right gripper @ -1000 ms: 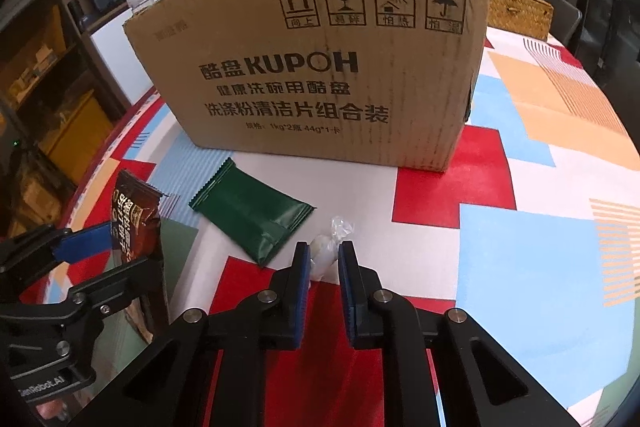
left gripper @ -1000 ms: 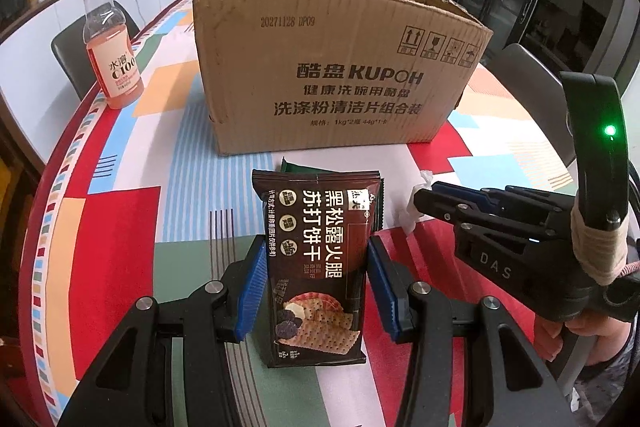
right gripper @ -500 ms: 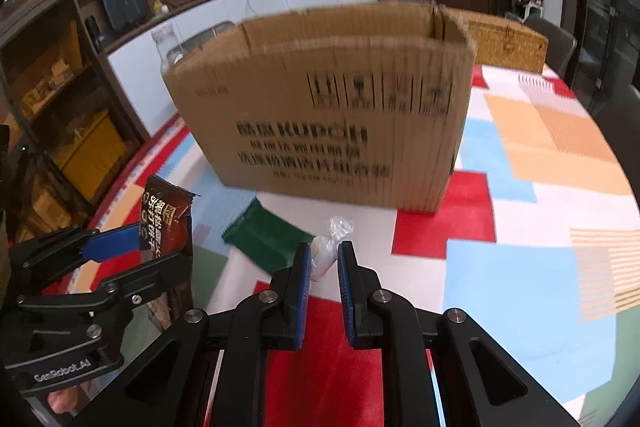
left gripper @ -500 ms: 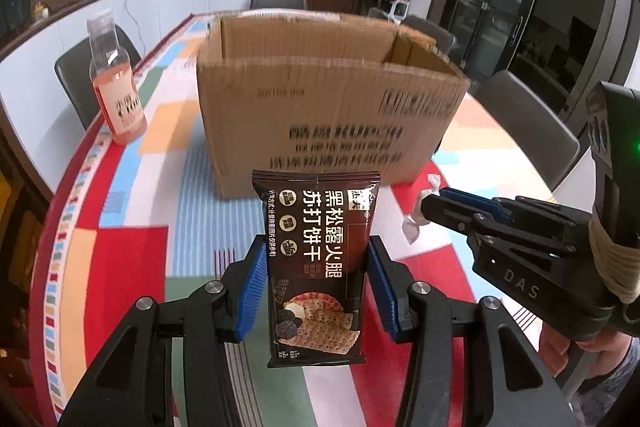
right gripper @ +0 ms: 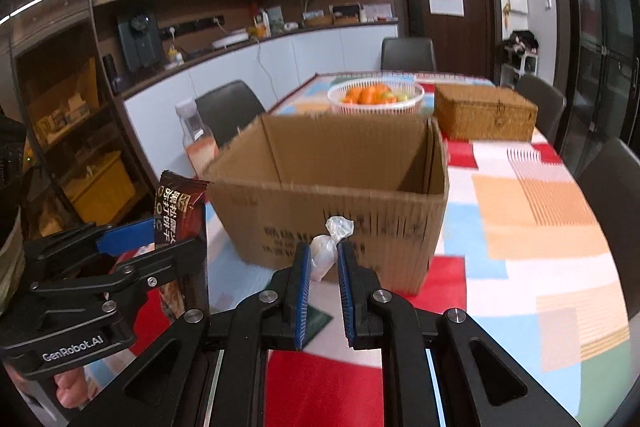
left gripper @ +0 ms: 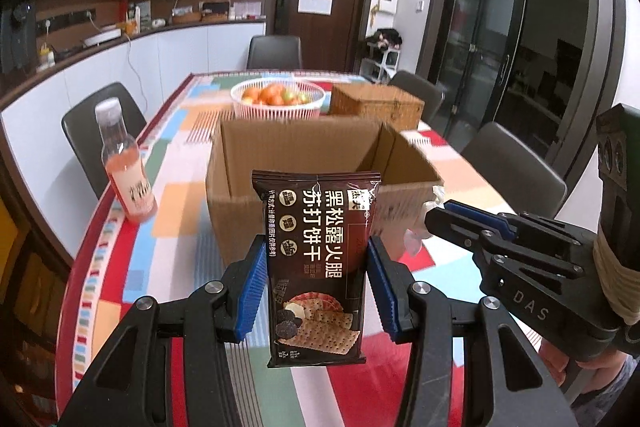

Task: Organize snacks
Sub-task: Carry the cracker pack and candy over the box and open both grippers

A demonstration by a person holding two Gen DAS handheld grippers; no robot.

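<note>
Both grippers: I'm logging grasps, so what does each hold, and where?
Left gripper clamps the brown cracker packet by its side edges, mid-height. Right gripper pinches the small white wrapped candy around its body.

Upright brown cracker packet (left gripper: 316, 259) and a small, perhaps clear-wrapped, white candy (right gripper: 323, 254), both held aloft.

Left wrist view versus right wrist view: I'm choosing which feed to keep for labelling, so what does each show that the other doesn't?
Only the left wrist view shows the cracker packet's full printed front, clamped in the left gripper, and the whole pink drink bottle.

Only the right wrist view shows the green packet on the table under the right gripper, and the small white wrapped candy seen clearly between its pads.

Both show the open cardboard box, fruit basket and wicker box.
</note>
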